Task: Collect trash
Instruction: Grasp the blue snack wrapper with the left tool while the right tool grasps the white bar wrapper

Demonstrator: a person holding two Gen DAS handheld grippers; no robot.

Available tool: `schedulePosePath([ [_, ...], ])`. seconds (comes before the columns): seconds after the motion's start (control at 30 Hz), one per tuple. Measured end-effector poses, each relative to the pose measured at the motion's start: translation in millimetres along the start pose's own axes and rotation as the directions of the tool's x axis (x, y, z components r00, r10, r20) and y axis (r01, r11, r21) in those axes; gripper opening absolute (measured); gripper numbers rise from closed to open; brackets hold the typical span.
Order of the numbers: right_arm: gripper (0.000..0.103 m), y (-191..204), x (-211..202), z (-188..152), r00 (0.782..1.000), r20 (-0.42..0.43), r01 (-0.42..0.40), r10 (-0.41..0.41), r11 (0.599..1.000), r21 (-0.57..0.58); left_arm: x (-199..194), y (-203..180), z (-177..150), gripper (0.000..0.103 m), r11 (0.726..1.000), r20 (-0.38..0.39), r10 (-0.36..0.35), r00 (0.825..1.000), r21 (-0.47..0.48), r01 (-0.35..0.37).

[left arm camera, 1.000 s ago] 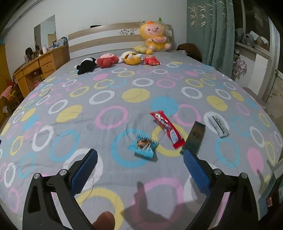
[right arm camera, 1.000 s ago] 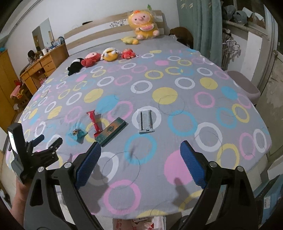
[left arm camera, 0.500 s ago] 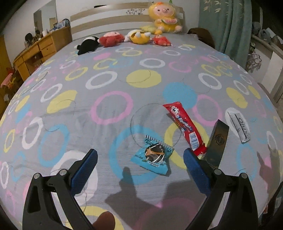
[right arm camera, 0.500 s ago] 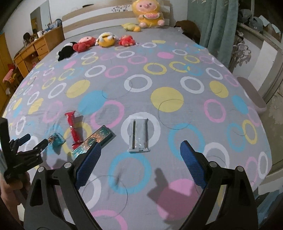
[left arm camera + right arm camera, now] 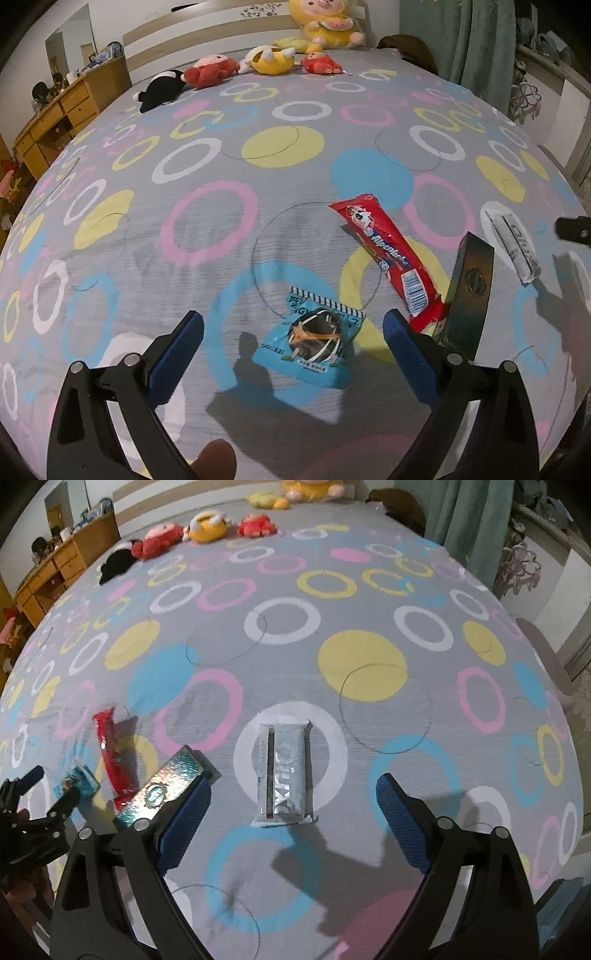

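Four pieces of trash lie on the bed. A blue snack packet [image 5: 314, 341] sits just ahead of my open left gripper [image 5: 293, 332], between the lines of its fingers. A red wrapper [image 5: 388, 254] and a dark foil box [image 5: 467, 295] lie to its right. A silver wrapper [image 5: 286, 771] rests on a white ring, just beyond my open right gripper [image 5: 293, 801]. The right view also shows the foil box [image 5: 162, 786], partly behind the left finger, the red wrapper [image 5: 112, 757], the blue packet [image 5: 79, 781] and the left gripper [image 5: 48, 794] at the left edge.
The bed has a grey sheet [image 5: 221, 192] printed with coloured rings. Several plush toys [image 5: 266, 61] lie near the headboard. A wooden dresser [image 5: 55, 118] stands left, green curtains [image 5: 480, 40] right. The bed's edge [image 5: 565, 812] drops off at the right.
Both grippers have come down and forward toward the bed. The blue packet now sits close before the left fingers, the silver wrapper close before the right ones. Both stayed open.
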State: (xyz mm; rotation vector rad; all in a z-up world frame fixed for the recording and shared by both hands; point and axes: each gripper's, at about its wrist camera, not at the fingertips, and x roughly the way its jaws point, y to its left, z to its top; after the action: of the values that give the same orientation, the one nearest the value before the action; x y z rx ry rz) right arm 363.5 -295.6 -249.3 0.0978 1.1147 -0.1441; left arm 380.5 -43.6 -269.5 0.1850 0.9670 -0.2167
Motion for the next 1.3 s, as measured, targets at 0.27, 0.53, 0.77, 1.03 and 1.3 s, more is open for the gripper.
schedulePosePath([
  [0.27,0.089,-1.3,42.3,0.7,0.996,-0.092,-0.006,0.005,1.0,-0.006,13.3,-2.3,-0.2,0.095,1.0,-0.03,0.011,0.999,0.009,-0.01],
  [0.53,0.089,-1.5,68.2,1.2,0.989,-0.148,-0.005,0.004,1.0,-0.006,23.7,2.2,-1.0,0.095,0.999,-0.05,0.027,0.998,0.026,-0.025],
  [0.77,0.089,-1.0,84.5,7.5,0.985,-0.171,0.0,-0.001,1.0,-0.009,33.1,2.8,-2.5,0.095,0.999,-0.073,0.026,0.997,0.039,-0.023],
  [1.03,0.088,1.2,92.3,18.8,0.984,-0.179,0.003,-0.006,1.0,-0.017,38.7,3.6,-2.9,0.093,1.0,-0.078,0.01,0.997,0.026,-0.008],
  [1.3,0.037,13.5,86.4,22.0,0.988,-0.147,0.027,-0.035,0.998,-0.057,28.3,0.6,-2.0,0.049,0.999,-0.054,-0.046,0.998,0.001,0.046],
])
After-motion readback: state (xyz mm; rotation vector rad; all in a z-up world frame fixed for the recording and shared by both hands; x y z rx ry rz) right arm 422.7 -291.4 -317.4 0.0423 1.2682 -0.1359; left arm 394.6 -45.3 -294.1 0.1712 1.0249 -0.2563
